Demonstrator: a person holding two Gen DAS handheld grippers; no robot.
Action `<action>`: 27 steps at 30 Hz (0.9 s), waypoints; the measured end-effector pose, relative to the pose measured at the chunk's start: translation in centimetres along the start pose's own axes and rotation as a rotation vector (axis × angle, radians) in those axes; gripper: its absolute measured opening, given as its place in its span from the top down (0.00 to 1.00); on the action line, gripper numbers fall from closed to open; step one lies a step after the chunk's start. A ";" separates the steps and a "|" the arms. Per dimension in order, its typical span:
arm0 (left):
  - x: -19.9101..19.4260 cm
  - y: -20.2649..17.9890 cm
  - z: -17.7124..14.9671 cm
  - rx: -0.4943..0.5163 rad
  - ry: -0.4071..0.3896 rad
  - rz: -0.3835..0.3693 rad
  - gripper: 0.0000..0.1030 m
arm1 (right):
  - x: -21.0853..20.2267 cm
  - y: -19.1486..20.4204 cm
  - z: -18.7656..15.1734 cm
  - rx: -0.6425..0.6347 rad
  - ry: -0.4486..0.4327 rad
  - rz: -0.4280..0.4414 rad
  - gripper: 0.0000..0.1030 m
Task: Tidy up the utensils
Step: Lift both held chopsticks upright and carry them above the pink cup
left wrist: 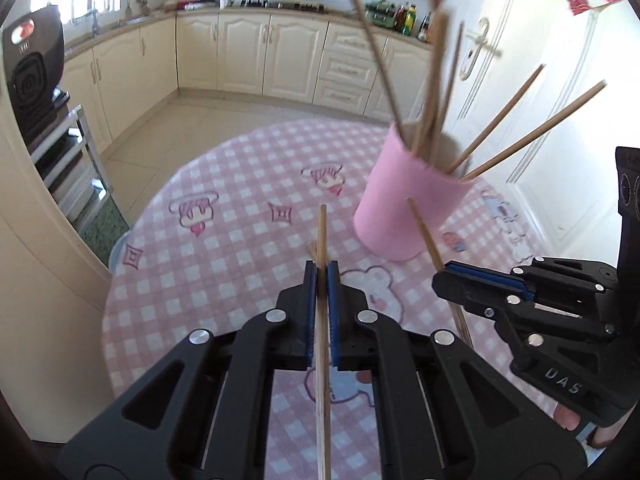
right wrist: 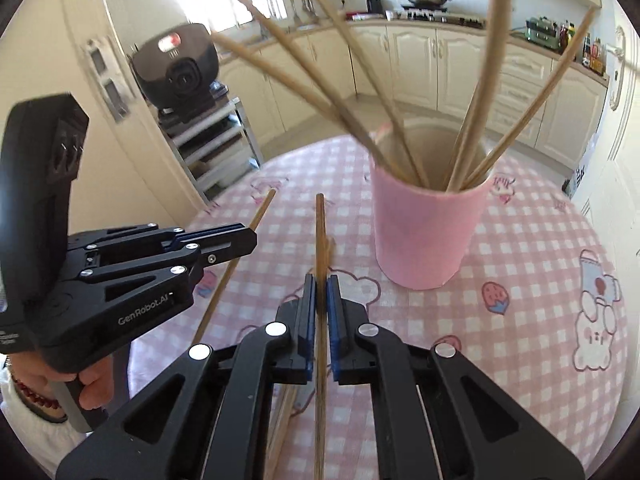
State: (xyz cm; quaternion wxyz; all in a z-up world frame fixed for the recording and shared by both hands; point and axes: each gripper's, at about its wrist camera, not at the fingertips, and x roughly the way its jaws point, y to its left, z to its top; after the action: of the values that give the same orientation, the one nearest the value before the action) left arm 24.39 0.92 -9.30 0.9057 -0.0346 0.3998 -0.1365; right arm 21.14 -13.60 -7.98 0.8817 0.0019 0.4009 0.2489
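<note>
Each tool, left (left wrist: 321, 276) and right (right wrist: 320, 290), grips one chopstick (left wrist: 322, 300) near the pink cup (right wrist: 424, 232) on the tabletop (right wrist: 532, 280), where a careless drop among the splayed chopsticks (right wrist: 472, 152) could tip it.

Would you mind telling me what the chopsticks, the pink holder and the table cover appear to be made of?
The chopsticks, one clamped in each claw and more in the holder, look like bare wood or bamboo: tan, matte, faintly grained. The pink holder seems wrapped in felt or soft fabric, its surface fuzzy and without shine; its core is hidden. The table cover looks like soft printed cloth, pink checks with cartoon figures.
</note>
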 end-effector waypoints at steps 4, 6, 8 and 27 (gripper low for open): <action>-4.1 -1.5 0.3 0.034 -0.098 0.000 0.94 | -4.3 0.8 0.2 -0.011 -0.107 -0.005 0.96; -6.2 -2.3 0.4 0.058 -0.152 0.004 0.94 | -6.4 1.2 0.3 -0.016 -0.164 -0.013 0.96; -7.9 -3.0 0.5 0.072 -0.196 -0.007 0.95 | -8.3 1.7 0.2 -0.030 -0.216 -0.033 0.96; -14.4 -7.5 0.0 0.164 -0.373 -0.002 0.95 | -13.0 2.7 0.3 -0.065 -0.349 -0.125 0.96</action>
State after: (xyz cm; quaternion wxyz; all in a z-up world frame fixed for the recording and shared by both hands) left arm 13.45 -2.28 2.25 0.9637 0.0141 0.2125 -0.1608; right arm 12.97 -16.90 1.99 0.9512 -0.0085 0.2330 0.2022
